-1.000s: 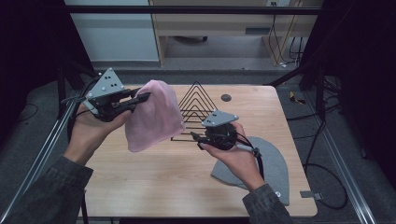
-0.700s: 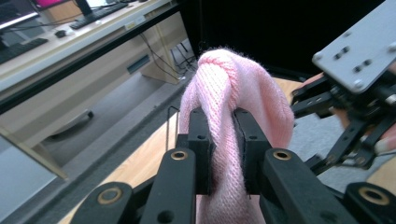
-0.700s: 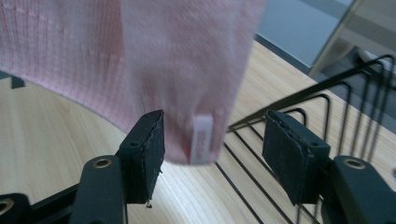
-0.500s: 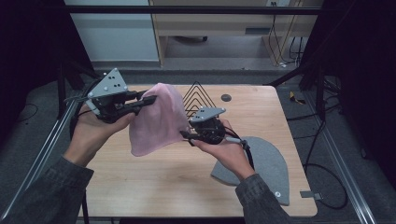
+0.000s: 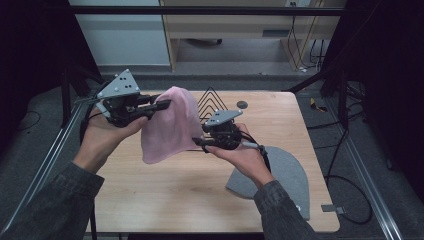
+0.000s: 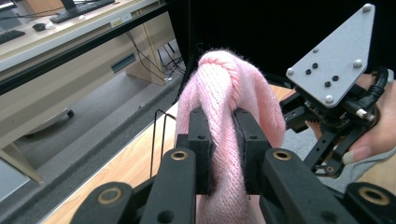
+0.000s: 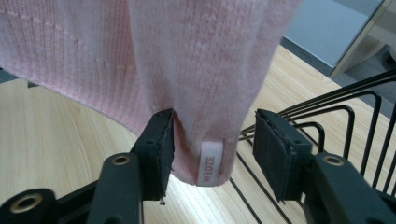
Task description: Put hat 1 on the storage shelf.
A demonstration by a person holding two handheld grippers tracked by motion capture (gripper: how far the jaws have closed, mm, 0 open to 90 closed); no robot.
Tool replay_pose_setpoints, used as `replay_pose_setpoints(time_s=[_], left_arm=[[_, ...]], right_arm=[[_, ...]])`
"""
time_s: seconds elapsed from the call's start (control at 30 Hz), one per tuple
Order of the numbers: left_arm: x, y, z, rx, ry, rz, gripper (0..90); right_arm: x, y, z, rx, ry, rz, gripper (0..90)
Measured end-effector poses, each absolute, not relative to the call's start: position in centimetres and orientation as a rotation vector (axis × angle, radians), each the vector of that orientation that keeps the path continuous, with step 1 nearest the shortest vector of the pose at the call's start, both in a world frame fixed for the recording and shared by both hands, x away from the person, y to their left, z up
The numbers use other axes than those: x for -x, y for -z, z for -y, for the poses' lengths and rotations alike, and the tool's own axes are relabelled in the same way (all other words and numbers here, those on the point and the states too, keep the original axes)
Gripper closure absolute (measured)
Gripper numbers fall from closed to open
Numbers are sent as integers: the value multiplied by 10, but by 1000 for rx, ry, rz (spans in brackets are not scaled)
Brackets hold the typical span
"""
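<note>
left gripper [image 6: 223, 140] clamped on pink hat [image 5: 167, 125] | right gripper [image 7: 212, 154] jaws just reopening, half-wide around hem, not pinching | risk: hem slipping out, snagging wire rack [image 5: 212, 102]

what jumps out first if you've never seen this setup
A pink knitted hat hangs in mid-air above the wooden table, pinched in the left gripper. The right gripper reaches for its hem from the other side, jaws apart around the labelled edge. Behind stands a black wire rack, and a grey hat lies flat at the table's right.
</note>
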State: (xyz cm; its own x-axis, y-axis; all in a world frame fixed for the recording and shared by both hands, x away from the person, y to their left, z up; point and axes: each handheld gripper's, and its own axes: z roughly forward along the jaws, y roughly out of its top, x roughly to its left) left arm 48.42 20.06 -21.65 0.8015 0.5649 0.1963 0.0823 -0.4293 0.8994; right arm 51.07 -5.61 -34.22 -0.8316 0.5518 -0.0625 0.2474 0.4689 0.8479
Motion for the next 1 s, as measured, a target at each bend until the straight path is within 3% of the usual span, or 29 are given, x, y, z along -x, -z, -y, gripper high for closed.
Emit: replay_pose_setpoints(time_s=[0.03, 0.13, 0.2, 0.7, 1.0], left_arm=[[-484, 217, -201, -1962, -590, -484, 790], [-488, 214, -196, -1960, -587, -486, 790], [-492, 212, -194, -1970, -596, -485, 790], [-548, 168, -172, -1946, -682, -432, 779], [-590, 174, -161, -1941, -669, -452, 774]], right_arm=[[-511, 342, 56, -677, -1302, -2393, 508], [-510, 338, 54, -633, -1315, -2405, 716], [-509, 336, 55, -631, -1310, -2404, 752], [-535, 286, 78, -676, -1310, -2254, 774], [-567, 287, 89, -764, -1293, -2167, 777]])
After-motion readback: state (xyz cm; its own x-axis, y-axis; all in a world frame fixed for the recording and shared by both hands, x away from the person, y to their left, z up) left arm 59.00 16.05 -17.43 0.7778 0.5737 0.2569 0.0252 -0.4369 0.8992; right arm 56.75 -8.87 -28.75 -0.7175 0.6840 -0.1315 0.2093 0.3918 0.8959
